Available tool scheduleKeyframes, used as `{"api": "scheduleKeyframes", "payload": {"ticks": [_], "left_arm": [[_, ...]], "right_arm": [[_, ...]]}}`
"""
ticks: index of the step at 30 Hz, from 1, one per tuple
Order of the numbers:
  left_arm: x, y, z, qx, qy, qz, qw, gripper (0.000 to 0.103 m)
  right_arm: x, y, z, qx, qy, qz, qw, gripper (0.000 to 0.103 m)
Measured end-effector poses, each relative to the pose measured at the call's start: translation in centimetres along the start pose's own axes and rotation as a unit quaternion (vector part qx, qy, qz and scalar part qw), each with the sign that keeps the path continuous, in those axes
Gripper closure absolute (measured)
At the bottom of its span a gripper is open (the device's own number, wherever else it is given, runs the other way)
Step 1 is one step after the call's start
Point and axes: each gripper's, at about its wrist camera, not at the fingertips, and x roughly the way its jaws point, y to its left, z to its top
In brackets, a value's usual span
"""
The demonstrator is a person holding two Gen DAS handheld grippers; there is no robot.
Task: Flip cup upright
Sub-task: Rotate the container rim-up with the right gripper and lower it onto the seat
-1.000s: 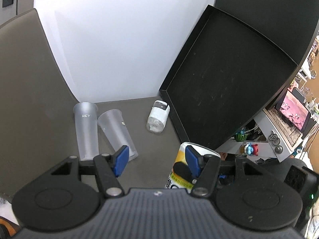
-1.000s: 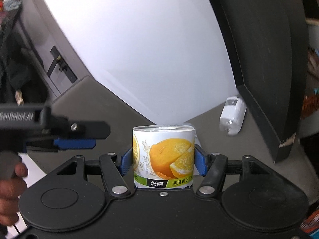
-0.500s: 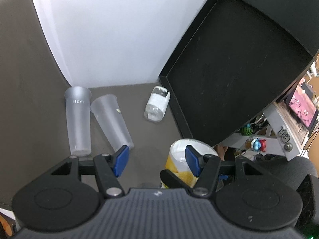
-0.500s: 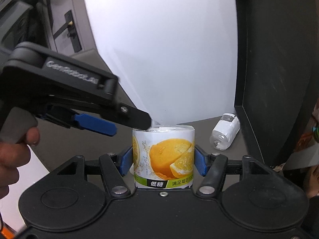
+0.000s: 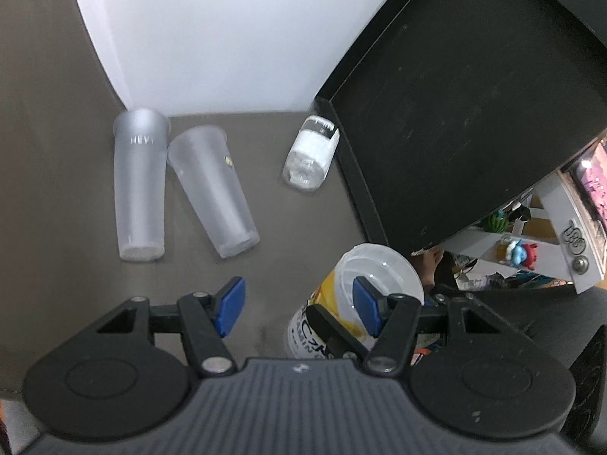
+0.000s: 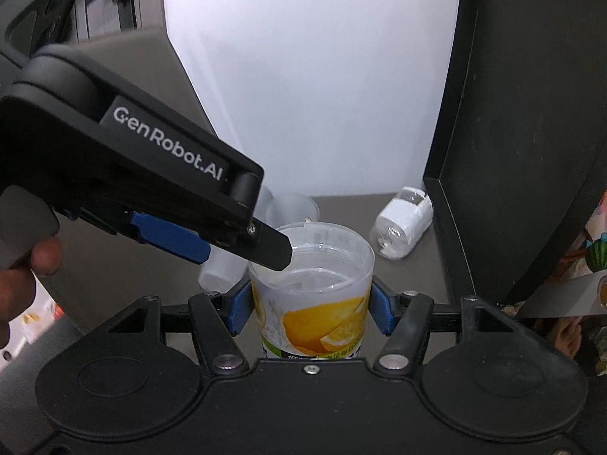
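My right gripper (image 6: 310, 305) is clamped on the orange-print cup (image 6: 315, 295), held above the table with its long axis near vertical, mouth up, while my left gripper (image 5: 297, 309) hovers wide-spread and empty, one finger at its rim.

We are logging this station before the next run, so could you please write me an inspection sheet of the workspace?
Surface: grey tabletop, white wall behind.
Job's things: orange-print cup upright, mouth up.
Clutter: two frosted cups lying down; small bottle on its side.
Grippers: right gripper shut on the cup; left gripper open, one finger at the rim.
Cables: nothing seen.
Surroundings: black tray propped up; toys on a shelf.
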Motion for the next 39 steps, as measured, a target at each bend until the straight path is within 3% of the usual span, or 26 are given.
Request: {"api": "scheduleKeyframes", "payload": {"ticks": [21, 39], "left_arm": [[5.6, 2.9, -0.4, -0.028, 0.058, -0.007, 0.9979, 0.042], [4.9, 3.3, -0.1, -0.035, 0.053, -0.010, 0.9979, 0.042]], "right_arm": [[3.6, 0.9, -1.6, -0.016, 0.081, -0.024, 0.996, 0.042], [6.1, 0.1, -1.5, 0.012, 0.151, -0.007, 0.989, 0.029]]}}
